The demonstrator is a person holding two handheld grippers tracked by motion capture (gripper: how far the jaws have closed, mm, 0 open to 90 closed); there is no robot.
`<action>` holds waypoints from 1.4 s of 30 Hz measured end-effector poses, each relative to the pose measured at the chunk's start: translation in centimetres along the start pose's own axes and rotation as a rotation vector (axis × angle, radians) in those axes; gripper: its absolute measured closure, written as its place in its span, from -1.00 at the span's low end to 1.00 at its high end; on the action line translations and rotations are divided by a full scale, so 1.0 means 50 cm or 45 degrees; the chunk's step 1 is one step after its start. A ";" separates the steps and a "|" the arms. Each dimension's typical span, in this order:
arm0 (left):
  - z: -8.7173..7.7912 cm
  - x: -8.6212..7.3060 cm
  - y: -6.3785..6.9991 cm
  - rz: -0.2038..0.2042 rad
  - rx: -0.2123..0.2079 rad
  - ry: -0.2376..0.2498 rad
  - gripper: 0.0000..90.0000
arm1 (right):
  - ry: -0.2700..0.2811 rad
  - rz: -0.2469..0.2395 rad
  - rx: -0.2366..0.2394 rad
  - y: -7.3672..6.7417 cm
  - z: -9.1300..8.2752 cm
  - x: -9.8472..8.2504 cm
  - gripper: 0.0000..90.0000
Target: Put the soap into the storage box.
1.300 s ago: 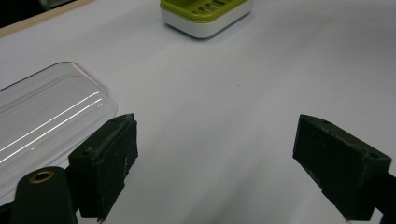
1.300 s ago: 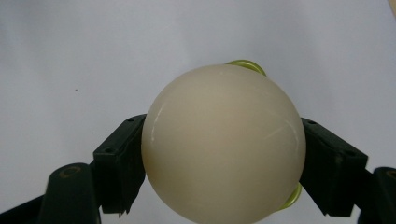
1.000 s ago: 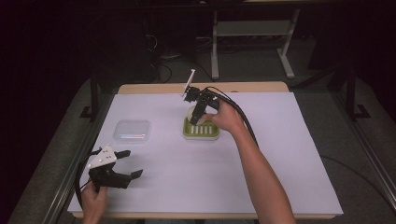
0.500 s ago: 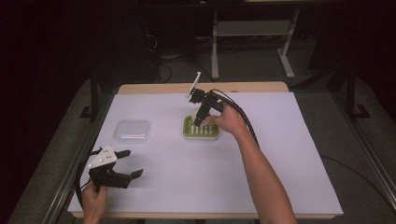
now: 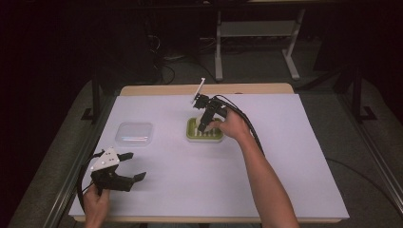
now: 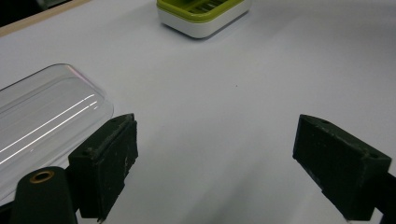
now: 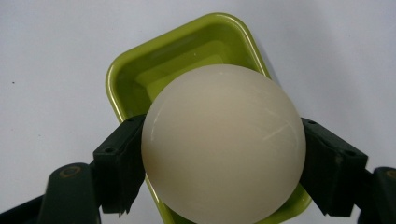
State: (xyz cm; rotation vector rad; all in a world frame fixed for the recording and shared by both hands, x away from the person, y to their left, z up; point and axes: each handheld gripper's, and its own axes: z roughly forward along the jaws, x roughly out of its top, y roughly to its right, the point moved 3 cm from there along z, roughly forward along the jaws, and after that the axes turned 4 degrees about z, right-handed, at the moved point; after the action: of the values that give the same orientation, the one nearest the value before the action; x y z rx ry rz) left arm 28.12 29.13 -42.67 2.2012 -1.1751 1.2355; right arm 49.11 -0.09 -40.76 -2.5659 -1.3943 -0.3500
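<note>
A green ridged tray lies mid-table on the white sheet; in the left gripper view the tray is at the top. My right gripper points down over it, shut on a cream ball. The ball hangs between the black jaws just above the tray. My left gripper rests open near the front left corner, with bare sheet between its fingers. A clear plastic lid lies left of the tray, and the lid reaches the left jaw.
White paper covers the wooden table. The table's left edge runs close to my left hand. Cables trail from the right gripper over the forearm. A metal stand is on the dark floor behind the table.
My right gripper has moved slightly right and lower over the green tray with the ball in it. The left gripper has stayed in place.
</note>
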 end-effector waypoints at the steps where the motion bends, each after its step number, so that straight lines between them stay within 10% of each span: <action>1: 0.000 0.000 0.001 -0.002 0.001 0.000 -0.71 | 0.002 -0.008 -0.005 0.000 0.000 0.001 -0.49; 26: -0.007 0.001 -0.005 0.008 0.015 0.004 -0.71 | -0.031 -0.014 -0.007 -0.001 0.036 -0.009 -0.49; 42: -0.004 0.002 -0.005 -0.001 0.025 0.008 -0.71 | 0.091 0.055 0.054 0.008 0.020 -0.023 -0.48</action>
State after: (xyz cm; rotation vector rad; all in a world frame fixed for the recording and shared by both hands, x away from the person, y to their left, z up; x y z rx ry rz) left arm 28.26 29.34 -42.44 2.2096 -1.1645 1.2584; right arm 48.98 -0.92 -42.09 -2.5190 -1.3056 -0.3971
